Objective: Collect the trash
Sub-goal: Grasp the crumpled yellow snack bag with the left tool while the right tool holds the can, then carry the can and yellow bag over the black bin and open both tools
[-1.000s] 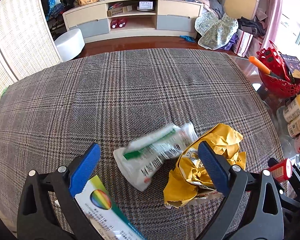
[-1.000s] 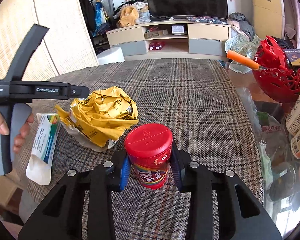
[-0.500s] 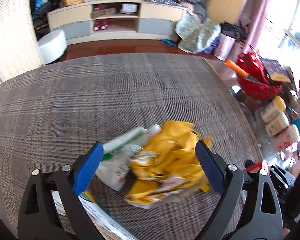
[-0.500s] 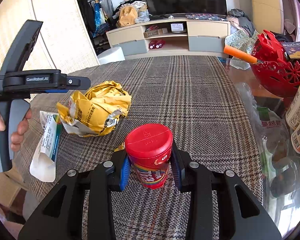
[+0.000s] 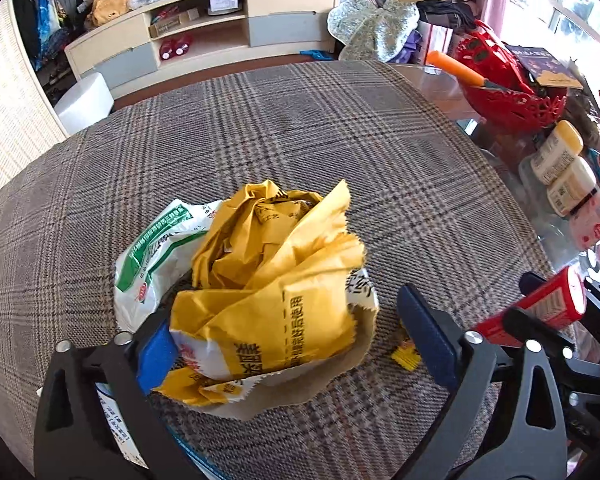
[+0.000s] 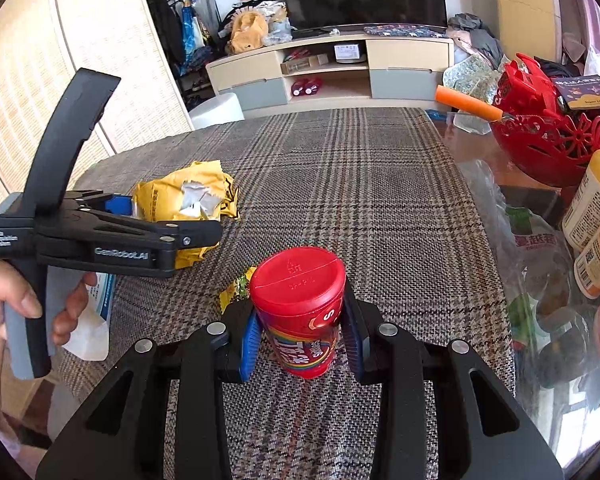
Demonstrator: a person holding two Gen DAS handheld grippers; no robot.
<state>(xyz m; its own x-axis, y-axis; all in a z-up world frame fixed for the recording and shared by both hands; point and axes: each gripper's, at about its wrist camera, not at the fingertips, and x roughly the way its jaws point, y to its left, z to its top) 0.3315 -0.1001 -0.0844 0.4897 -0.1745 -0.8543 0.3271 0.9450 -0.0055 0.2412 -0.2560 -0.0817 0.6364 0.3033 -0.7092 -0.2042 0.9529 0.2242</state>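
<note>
A crumpled yellow paper bag [image 5: 268, 292] lies on the plaid tablecloth [image 5: 300, 140] between the wide-open fingers of my left gripper [image 5: 292, 340]. It also shows in the right wrist view [image 6: 184, 200]. A white and green plastic wrapper [image 5: 152, 256] lies against its left side. A white leaflet [image 5: 116, 420] lies under my left finger. My right gripper [image 6: 302, 336] is shut on a red Skittles can [image 6: 300, 308], held upright just above the cloth. A small yellow wrapper scrap [image 6: 236, 288] lies beside the can and also shows in the left wrist view [image 5: 406, 354].
A red openwork basket [image 6: 548, 140] with an orange-handled tool stands at the right on the glass table edge. Several cream bottles [image 6: 596, 216] and a clear plastic bag [image 6: 532, 248] lie right of the cloth. A TV cabinet [image 6: 332, 68] stands behind.
My left gripper has moved forward and to the right, so the yellow bag now sits between its open fingers. The right gripper holds still with the can.
</note>
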